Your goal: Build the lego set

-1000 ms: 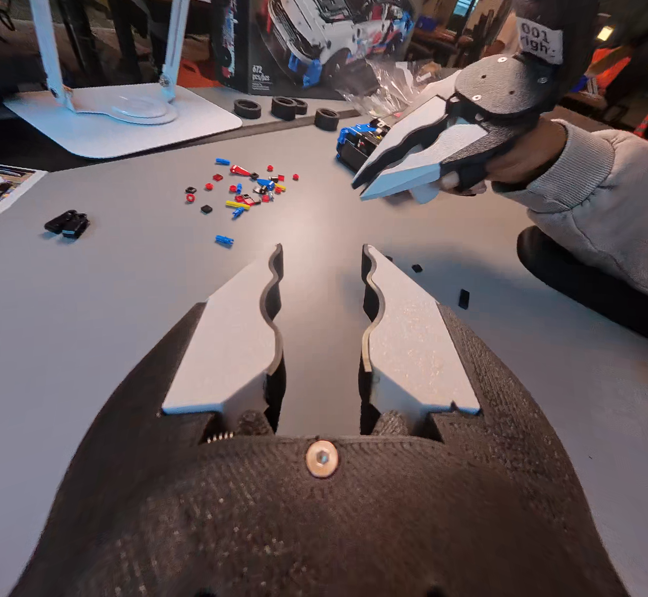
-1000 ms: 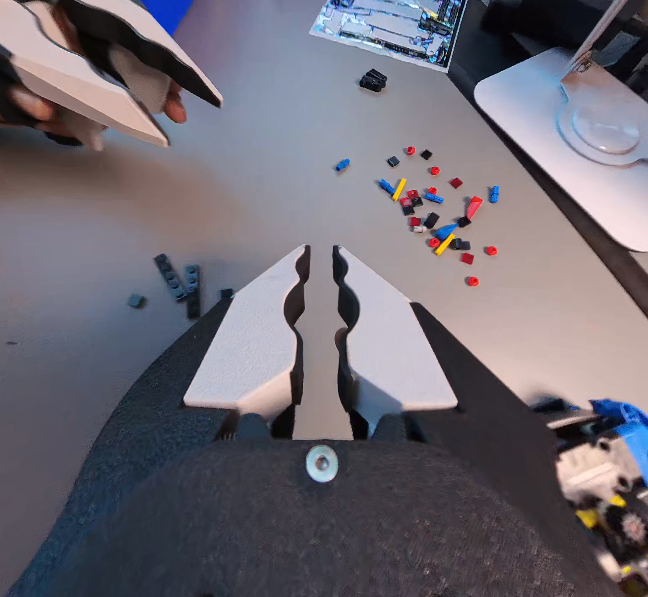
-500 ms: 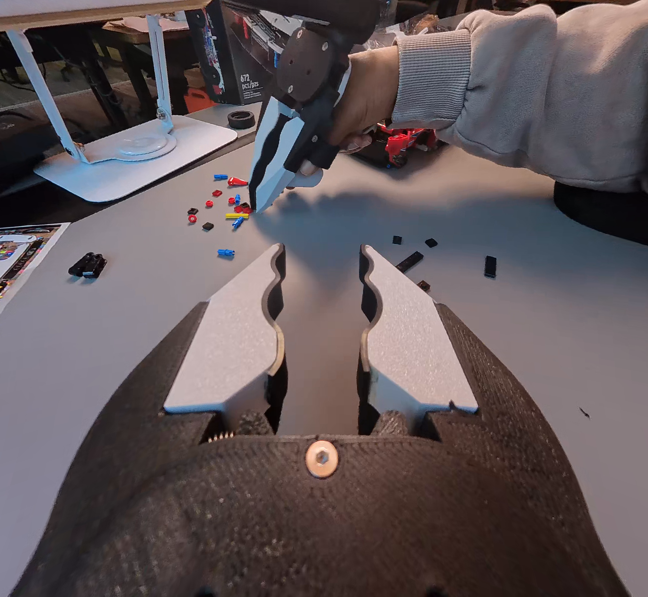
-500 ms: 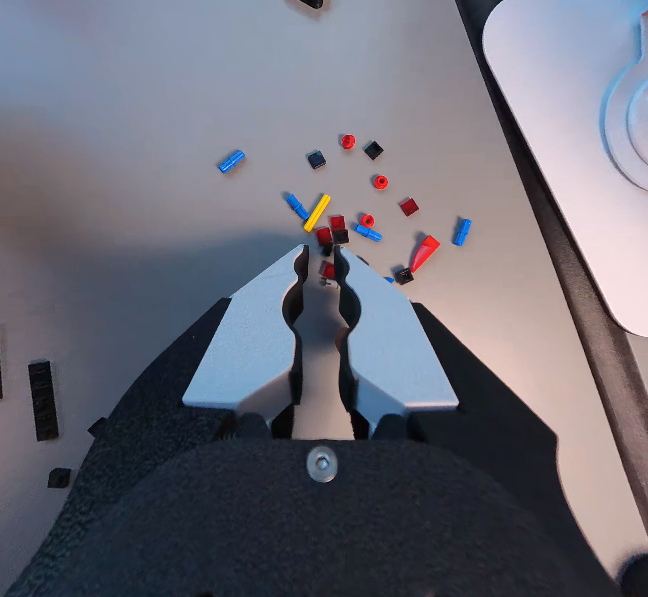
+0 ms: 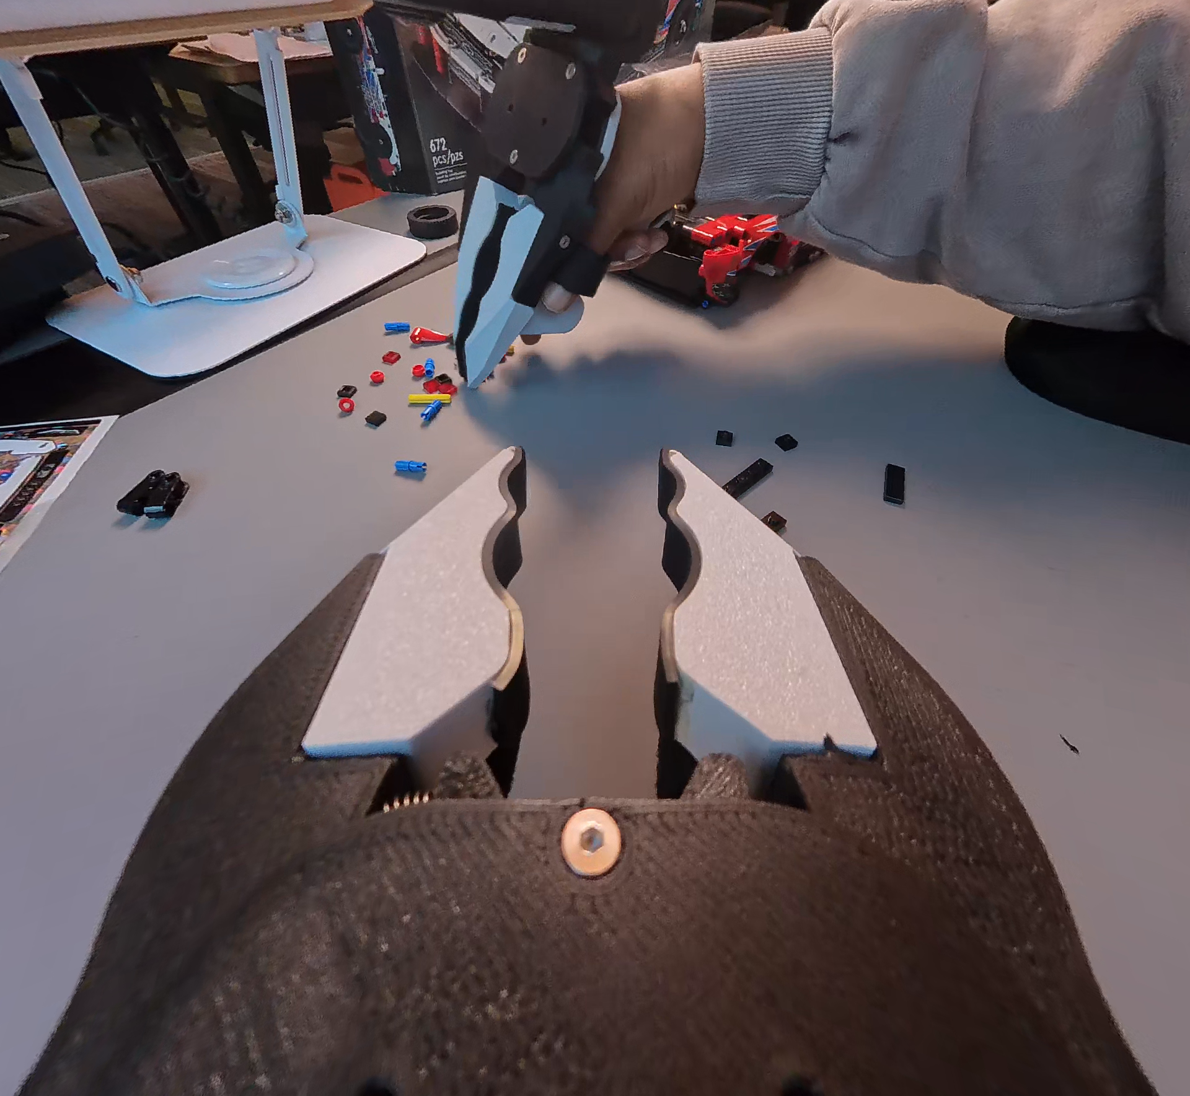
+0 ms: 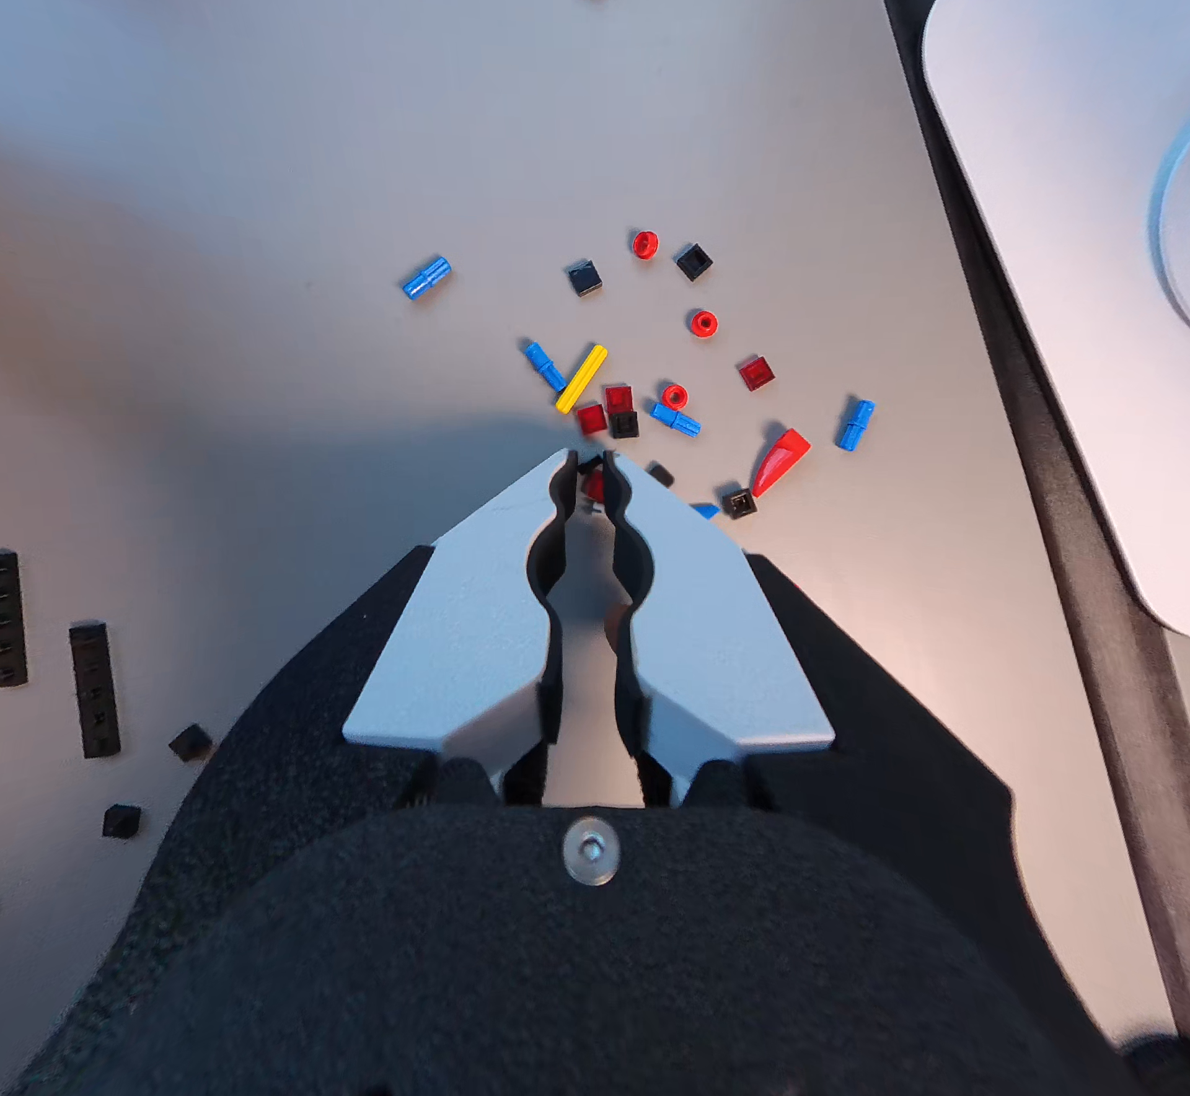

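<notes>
Table (image 5: 193, 647): smooth matt grey. Left gripper (image 5: 587, 460): grainy pale plastic fingers (image 5: 438, 614), coarse layered black plastic body, shiny metal screw (image 5: 590, 841). Small lego pieces (image 6: 644, 383): glossy plastic. Sleeve (image 5: 934, 151): soft grey fleece, ribbed cuff. Stand base (image 6: 1062, 228): smooth white, satin.

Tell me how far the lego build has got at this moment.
Partly done: a red and black car assembly sits behind the person's hand, tyre unfitted. In hand: the right gripper, jaws nearly closed, tips down at a small red piece in the loose pile; grip uncertain. The left gripper is open and empty. Left: scattered pins, the yellow axle, black plates.
</notes>
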A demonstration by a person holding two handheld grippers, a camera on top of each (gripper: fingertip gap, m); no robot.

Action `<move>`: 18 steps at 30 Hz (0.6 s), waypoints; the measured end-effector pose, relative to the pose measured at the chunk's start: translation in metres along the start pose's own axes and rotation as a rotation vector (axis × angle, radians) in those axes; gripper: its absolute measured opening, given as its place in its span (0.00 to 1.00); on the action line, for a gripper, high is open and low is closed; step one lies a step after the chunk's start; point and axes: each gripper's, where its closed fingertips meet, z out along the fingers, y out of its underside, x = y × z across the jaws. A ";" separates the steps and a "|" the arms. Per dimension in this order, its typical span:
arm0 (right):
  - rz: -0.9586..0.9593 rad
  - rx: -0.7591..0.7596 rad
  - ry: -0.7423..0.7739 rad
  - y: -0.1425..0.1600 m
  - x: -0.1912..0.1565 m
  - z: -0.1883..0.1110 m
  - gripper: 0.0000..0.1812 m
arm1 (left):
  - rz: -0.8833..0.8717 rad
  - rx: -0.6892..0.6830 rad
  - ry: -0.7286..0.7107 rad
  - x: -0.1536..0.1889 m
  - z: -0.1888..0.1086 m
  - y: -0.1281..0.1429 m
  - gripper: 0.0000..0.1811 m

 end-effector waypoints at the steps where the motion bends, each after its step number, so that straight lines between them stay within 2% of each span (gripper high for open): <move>1: -0.003 0.014 -0.006 0.000 -0.002 -0.004 0.03 | 0.002 -0.001 -0.001 0.000 0.000 0.000 0.22; 5: -0.022 0.140 -0.087 -0.006 -0.031 -0.038 0.03 | 0.005 0.003 0.002 0.001 -0.001 -0.001 0.22; 10: -0.198 0.245 -0.181 0.017 -0.108 -0.076 0.03 | 0.016 -0.003 0.015 0.004 0.000 -0.001 0.22; 14: -0.250 0.229 -0.208 0.050 -0.158 -0.079 0.03 | 0.025 -0.021 0.029 0.008 0.003 0.003 0.22; 18: -0.273 0.218 -0.218 0.065 -0.187 -0.072 0.03 | 0.047 -0.058 0.043 0.011 0.005 0.009 0.22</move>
